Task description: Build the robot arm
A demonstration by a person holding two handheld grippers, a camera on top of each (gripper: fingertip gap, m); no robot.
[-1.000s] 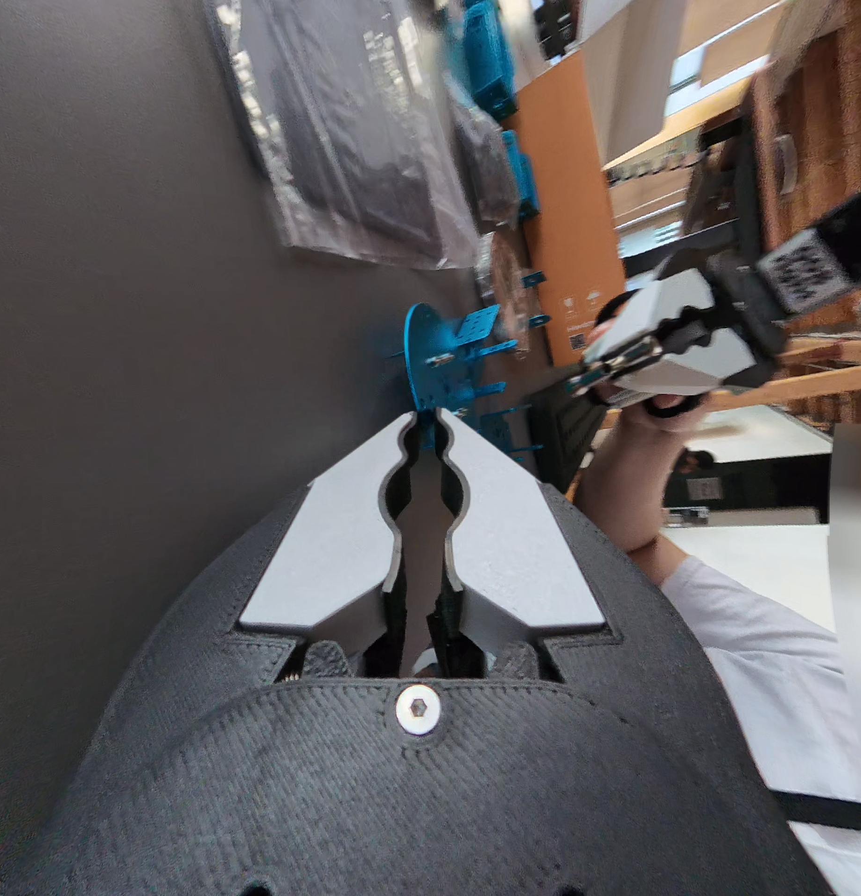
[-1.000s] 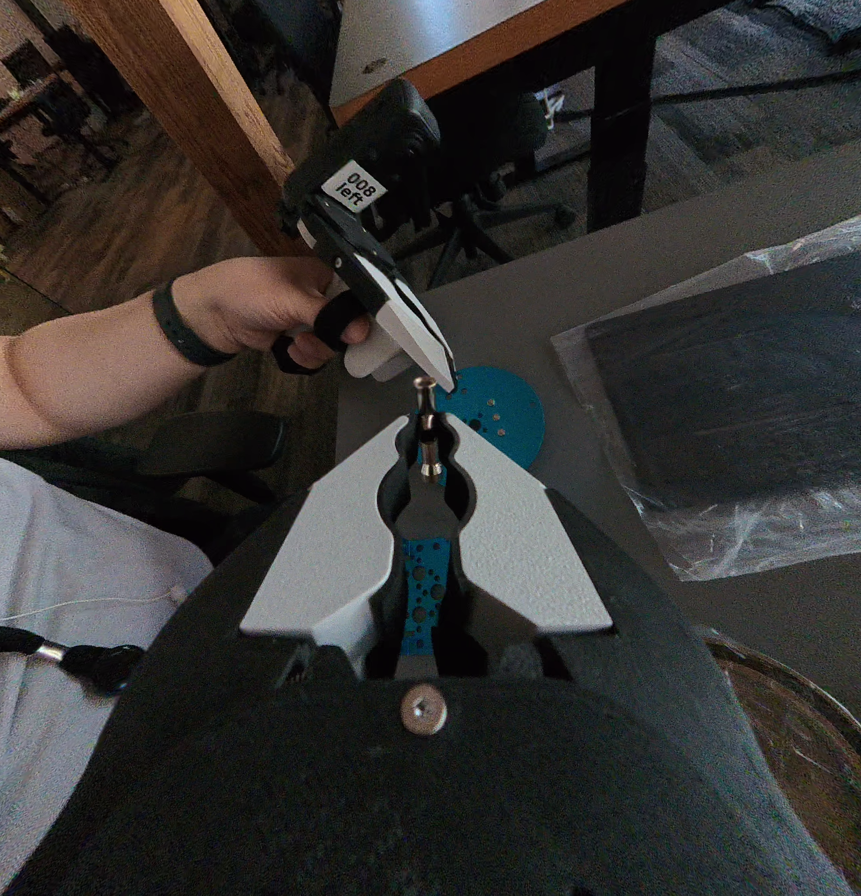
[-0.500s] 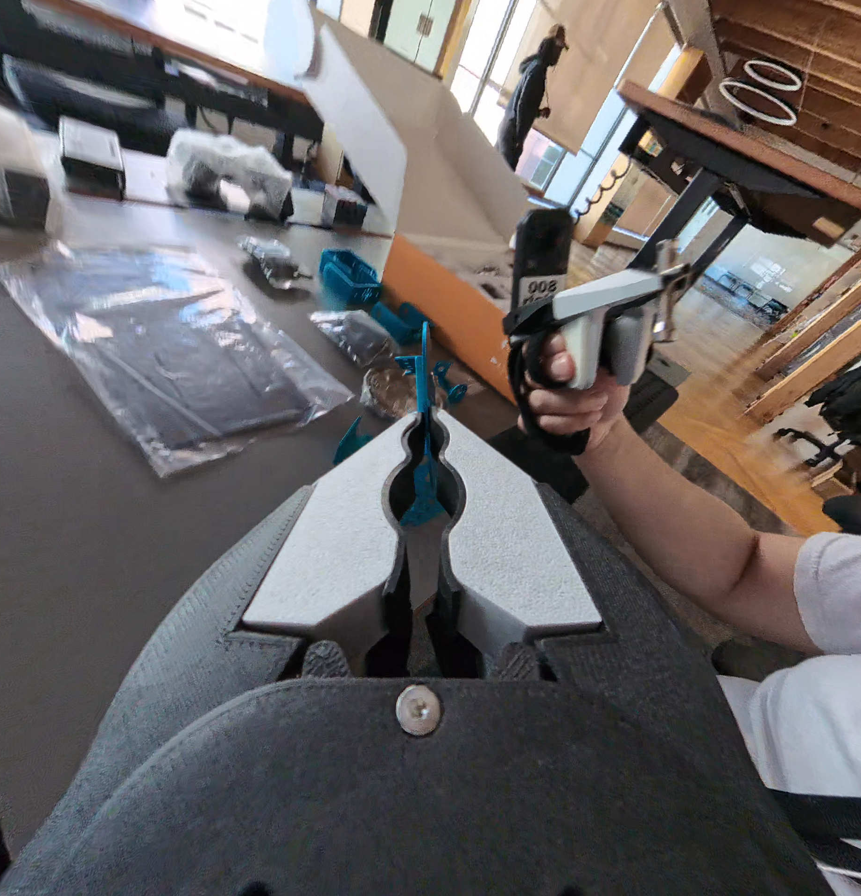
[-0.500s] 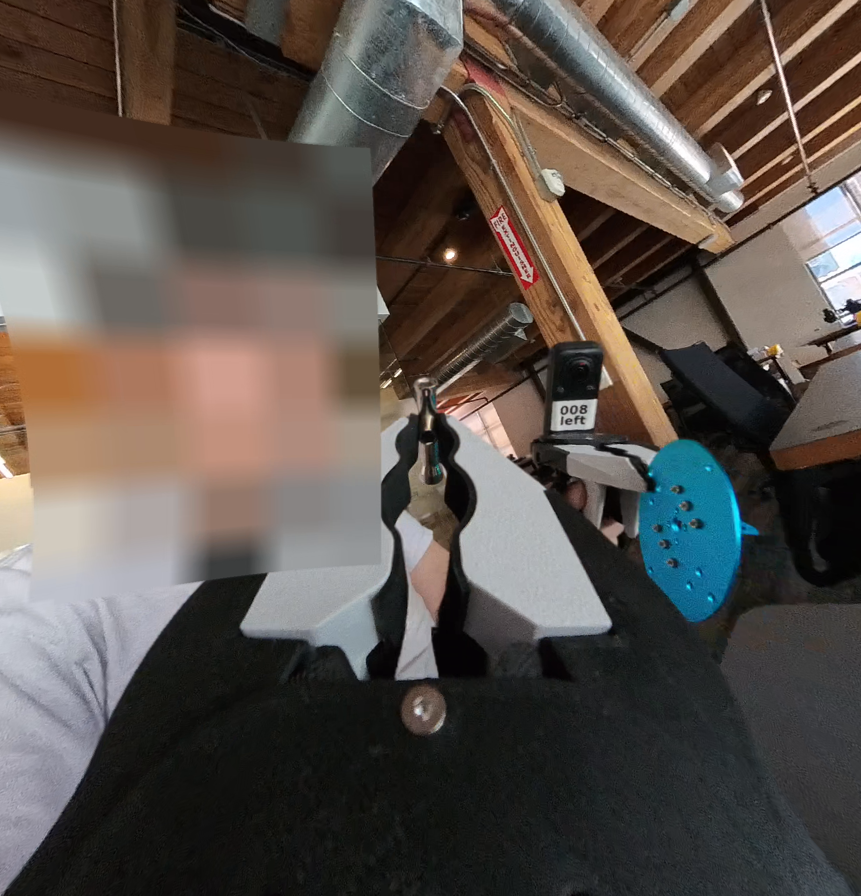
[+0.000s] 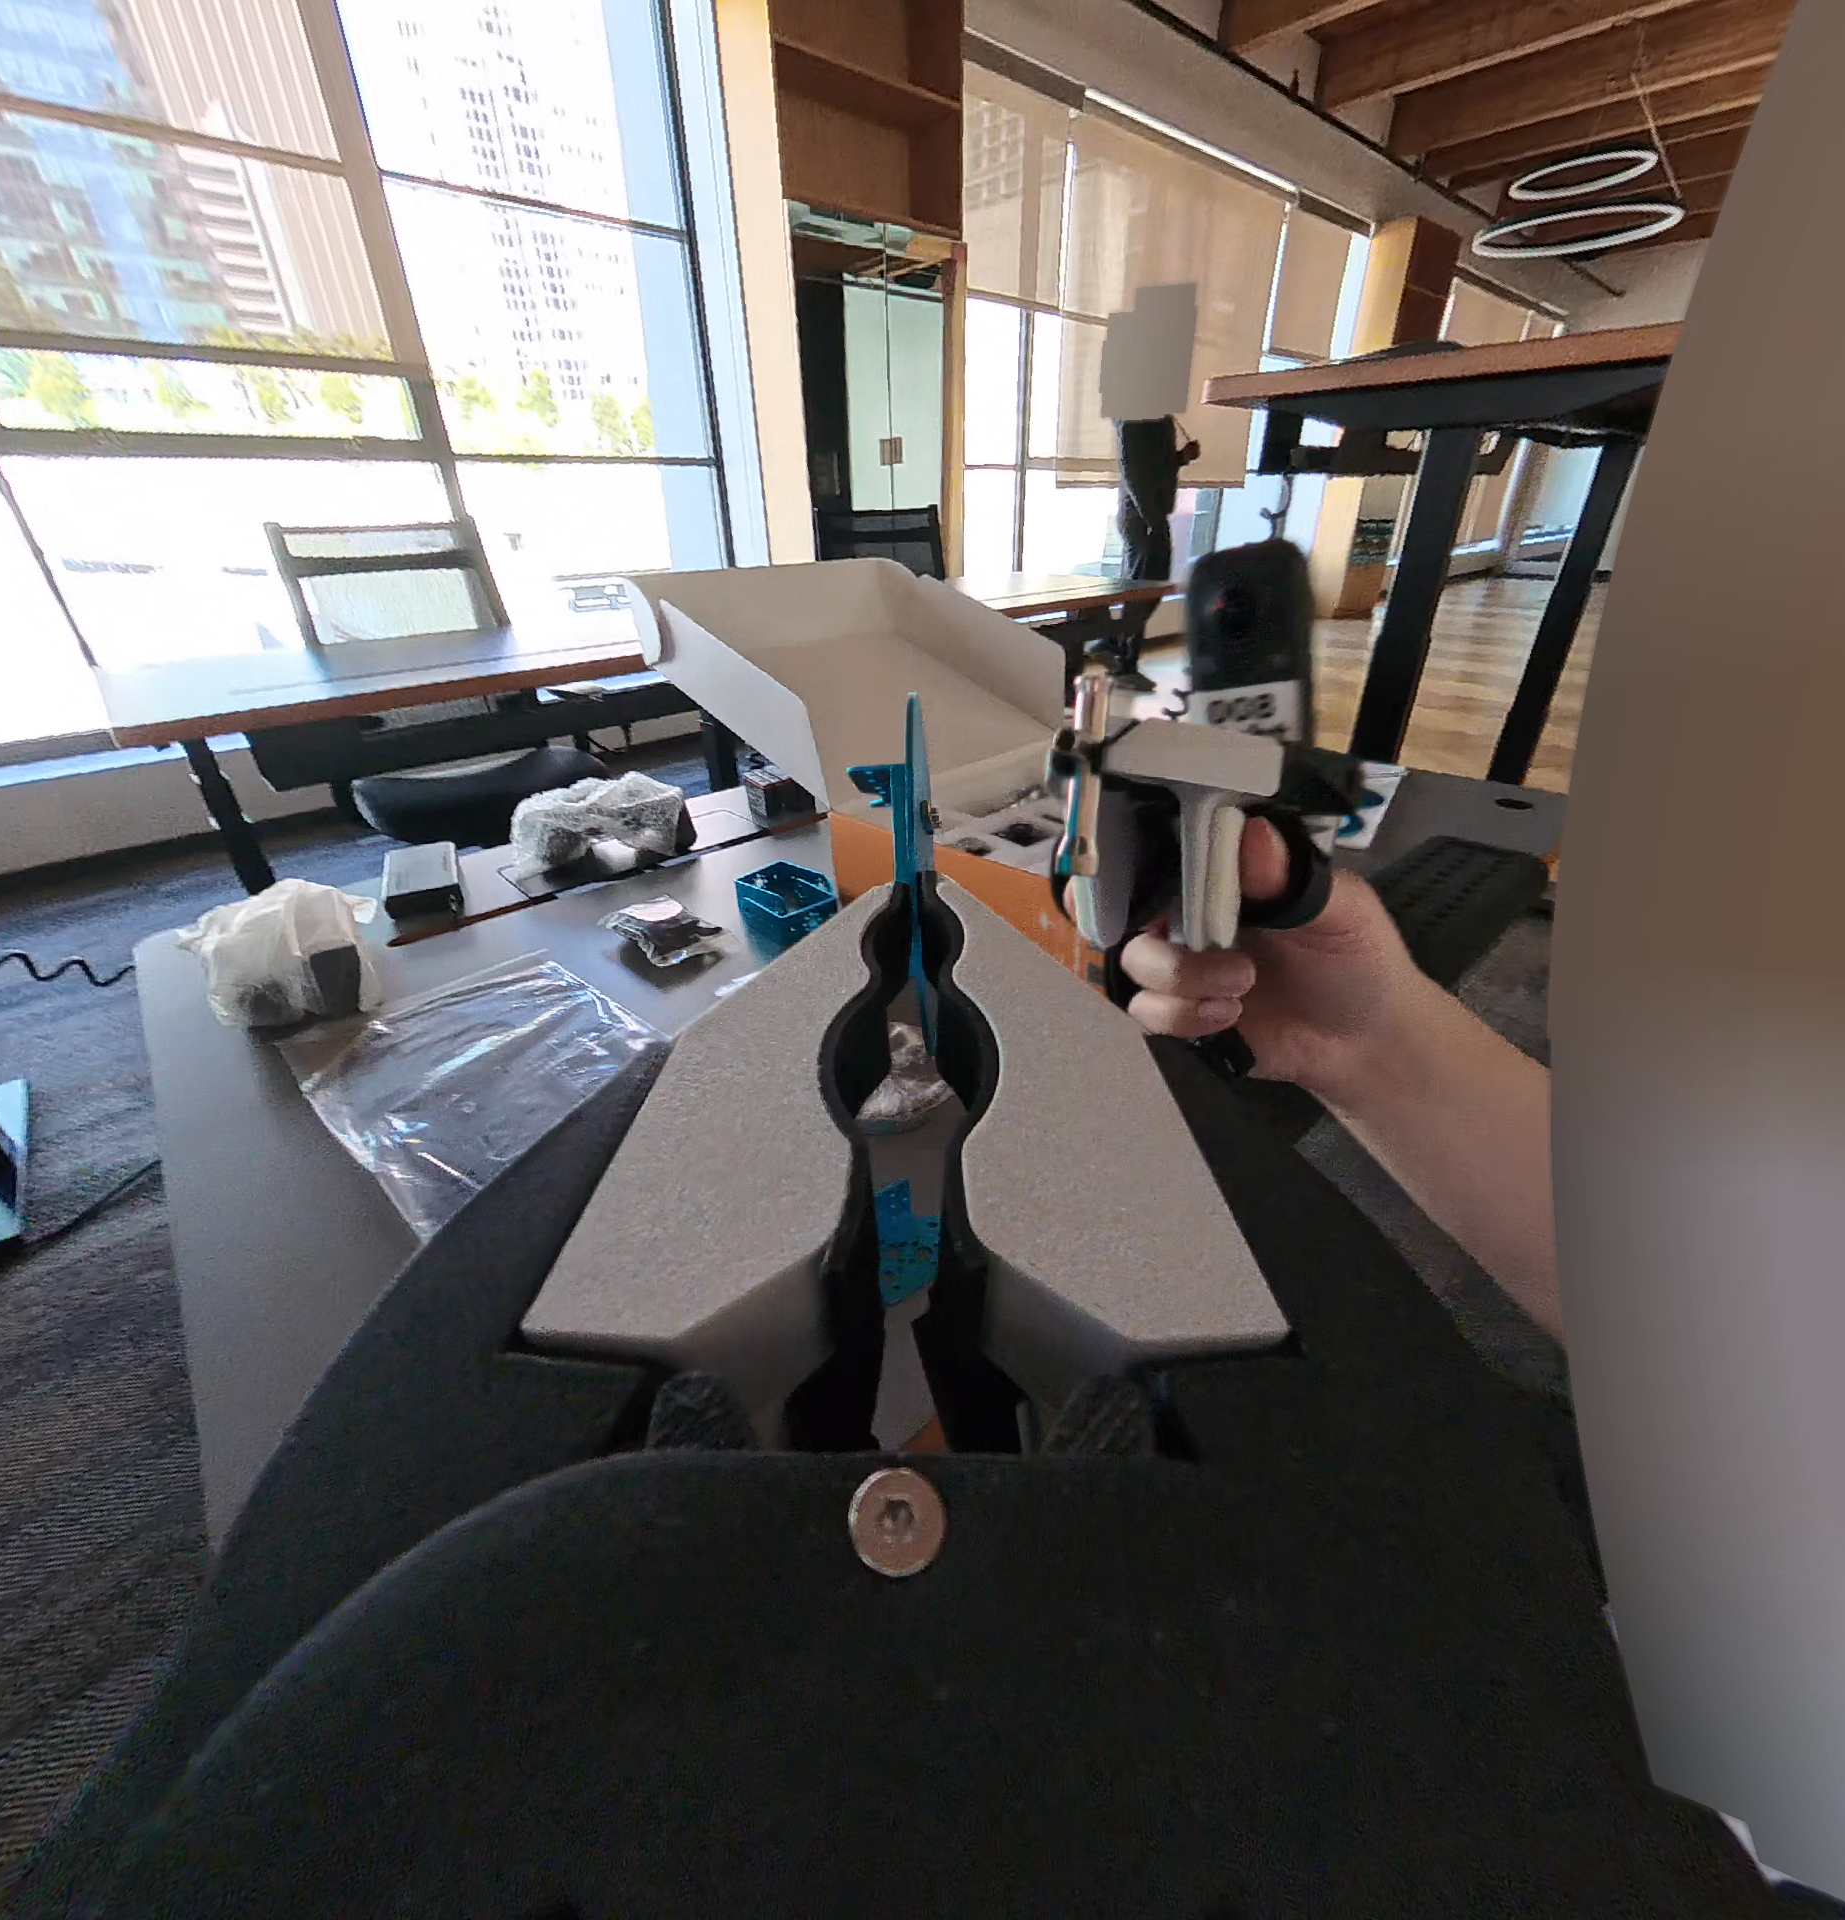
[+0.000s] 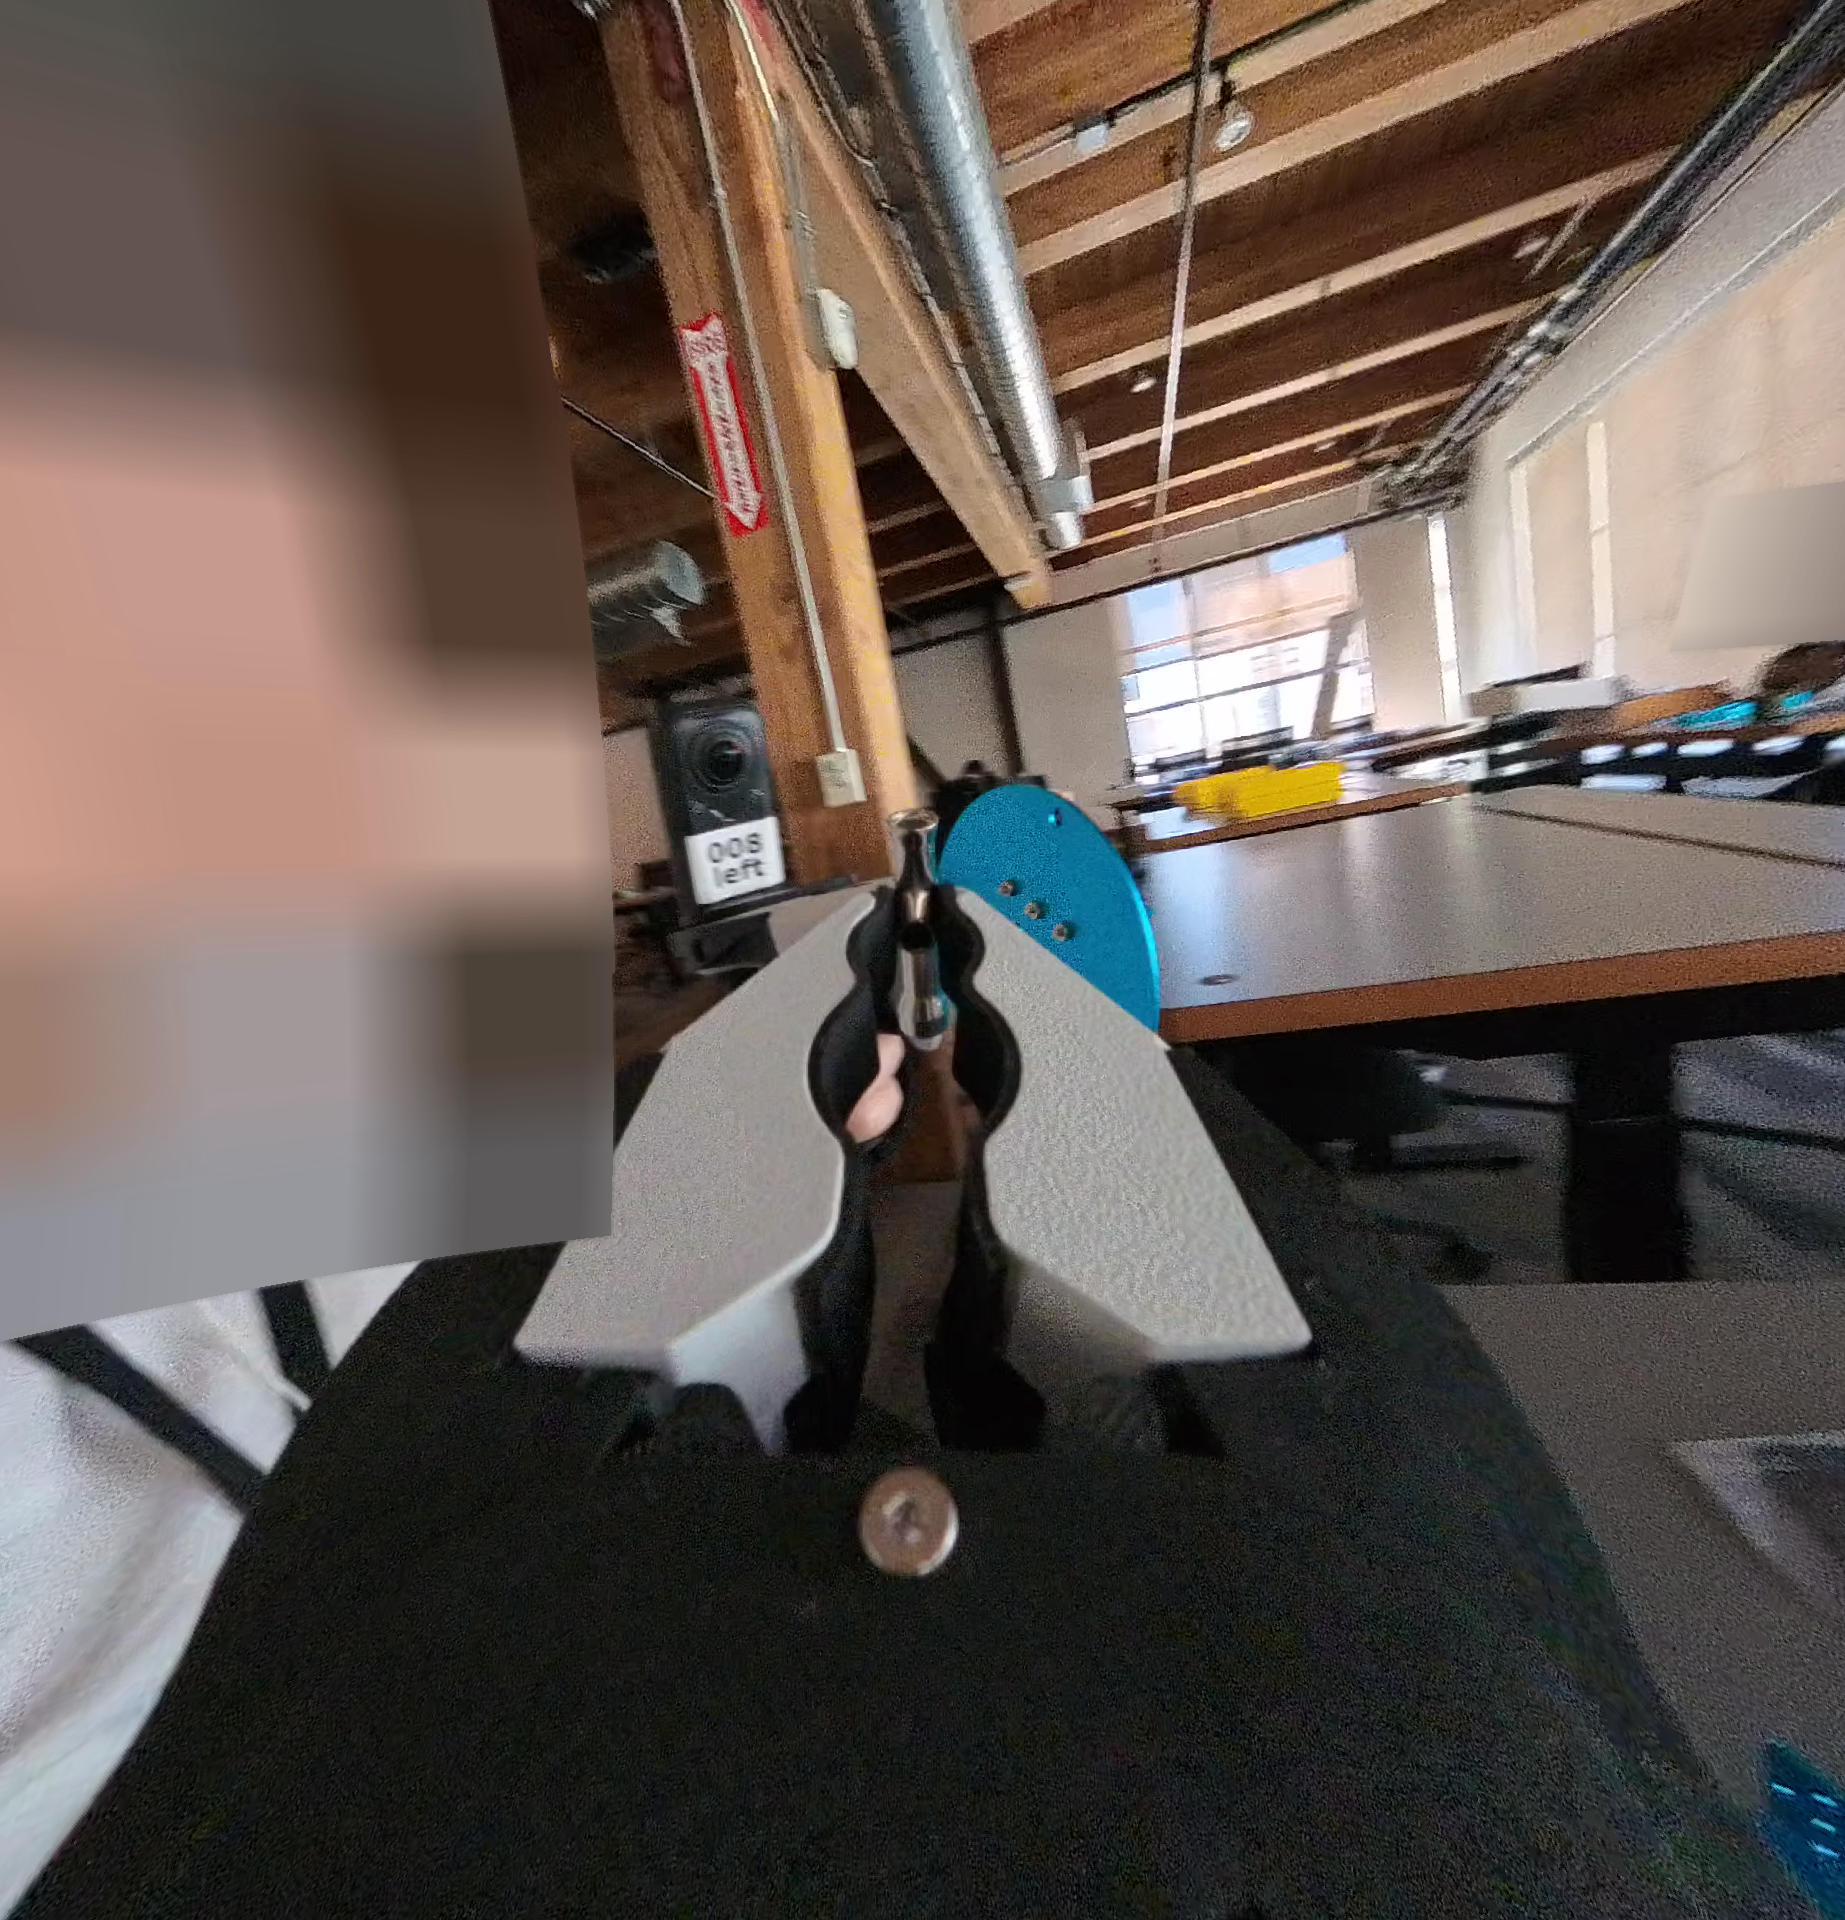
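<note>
Left gripper (image 5: 913, 914) fingers clamp a blue disc (image 5: 916, 821) upright; right gripper (image 6: 913, 914) fingers pinch a metal pin (image 6: 916, 935); an open box (image 5: 897, 727) holding small dark parts sits on the worktop (image 5: 232, 1101).

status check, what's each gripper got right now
Left gripper shut on blue disc, held edge-on above table. Right gripper shut on metal pin. Parts apart.

Each gripper has 2 pale grey, grainy fingers (image 5: 720, 1164) with wavy black inner edges, set in a black textured body with 1 silver screw (image 5: 896, 1527) at its middle. The left gripper (image 5: 913, 914) and right gripper (image 6: 913, 914) look alike; each carries a black camera above a white label. The person wears a white sleeve (image 6: 76, 1558) crossed by a black strap.
</note>
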